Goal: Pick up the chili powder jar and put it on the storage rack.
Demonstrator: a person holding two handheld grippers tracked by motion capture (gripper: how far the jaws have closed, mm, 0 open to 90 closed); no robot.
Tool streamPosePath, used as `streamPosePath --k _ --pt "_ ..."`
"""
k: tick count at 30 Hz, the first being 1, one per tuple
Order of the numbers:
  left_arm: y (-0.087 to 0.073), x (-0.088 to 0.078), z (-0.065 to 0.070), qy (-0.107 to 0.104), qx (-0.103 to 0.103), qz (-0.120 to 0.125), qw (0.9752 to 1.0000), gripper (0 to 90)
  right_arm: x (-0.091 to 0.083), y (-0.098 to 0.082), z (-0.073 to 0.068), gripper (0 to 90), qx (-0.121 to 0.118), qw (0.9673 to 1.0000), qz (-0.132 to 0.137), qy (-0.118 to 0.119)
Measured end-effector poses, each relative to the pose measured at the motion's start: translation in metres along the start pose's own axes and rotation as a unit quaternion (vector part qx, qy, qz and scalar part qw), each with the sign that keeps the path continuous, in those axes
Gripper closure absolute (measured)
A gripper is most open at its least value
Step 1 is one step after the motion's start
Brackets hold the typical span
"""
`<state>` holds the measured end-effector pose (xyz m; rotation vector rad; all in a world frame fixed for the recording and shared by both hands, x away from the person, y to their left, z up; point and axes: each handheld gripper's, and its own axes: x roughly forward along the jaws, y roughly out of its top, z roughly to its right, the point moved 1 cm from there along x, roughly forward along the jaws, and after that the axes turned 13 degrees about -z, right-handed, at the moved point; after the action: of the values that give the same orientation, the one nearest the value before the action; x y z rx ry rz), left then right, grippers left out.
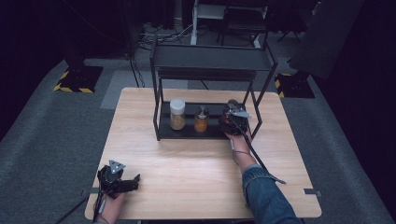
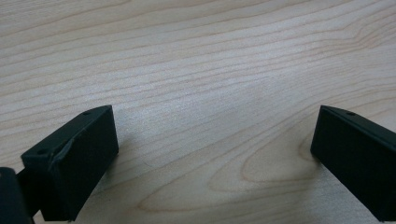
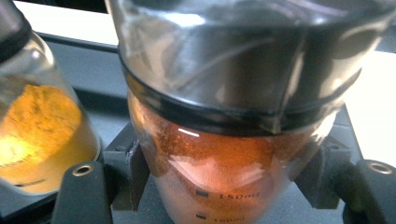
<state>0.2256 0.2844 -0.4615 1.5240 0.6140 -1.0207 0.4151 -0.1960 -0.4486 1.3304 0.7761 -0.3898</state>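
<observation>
A rack (image 1: 161, 100) stands at the far middle of the table (image 1: 196, 163). On its lower shelf three jars stand in a row: the white-lidded jar (image 1: 177, 114) left, the small jar (image 1: 201, 119) middle, the red-spice jar (image 3: 219, 154) right, between the right gripper's (image 1: 232, 122) jaws. The left gripper (image 1: 116, 179) rests at the table's near left corner.

red spice jar (image 3: 219, 154) base seemingly cropped

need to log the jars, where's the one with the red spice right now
The red spice jar sits between the right gripper fingers at the right end of the black rack's lower shelf, just right of the yellow spice jar in the high view.
</observation>
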Motion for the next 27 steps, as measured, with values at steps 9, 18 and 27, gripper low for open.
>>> streamPosePath --k 9,18,27 --pt "0.0 0.0 0.0 0.0 -0.001 0.0 1.0 0.6 0.008 -0.003 0.001 29.2 0.001 1.0 -0.008 0.001" --pt "0.0 0.0 0.0 0.0 0.0 0.0 1.0 0.6 0.009 -0.007 0.005 29.0 0.007 0.9999 -0.006 0.007" --pt "0.0 0.0 0.0 0.001 -0.001 0.0 1.0 0.6 -0.016 -0.001 0.01 9.9 0.001 0.9997 0.014 0.019"
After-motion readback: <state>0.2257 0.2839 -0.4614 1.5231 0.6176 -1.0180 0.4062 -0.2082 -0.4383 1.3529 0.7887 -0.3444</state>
